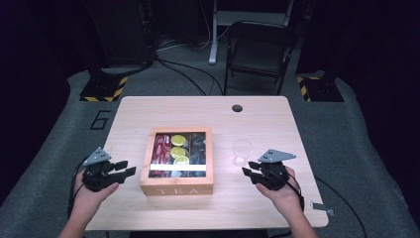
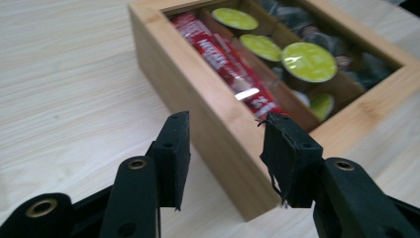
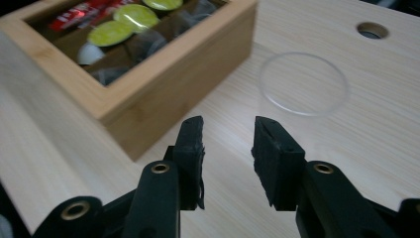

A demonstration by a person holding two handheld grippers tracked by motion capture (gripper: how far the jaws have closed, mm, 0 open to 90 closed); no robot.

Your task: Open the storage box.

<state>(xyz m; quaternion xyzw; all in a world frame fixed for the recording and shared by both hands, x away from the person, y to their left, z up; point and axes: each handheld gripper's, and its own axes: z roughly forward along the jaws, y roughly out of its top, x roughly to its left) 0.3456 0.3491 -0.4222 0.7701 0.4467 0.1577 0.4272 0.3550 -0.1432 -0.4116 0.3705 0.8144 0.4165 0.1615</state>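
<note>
Between both spread, empty tools, tea box lies lengthwise front-to-back.

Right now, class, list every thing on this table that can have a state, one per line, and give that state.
Tea box: shut, clear lid down, contents showing through it.
Red sachets: lying in the box's left compartment.
Green-topped capsules: in the middle compartment, tops up.
Clear cup: upright, empty, right of the box.
Left gripper: jaws apart, nothing between them.
Right gripper: jaws apart, nothing between them.
</note>
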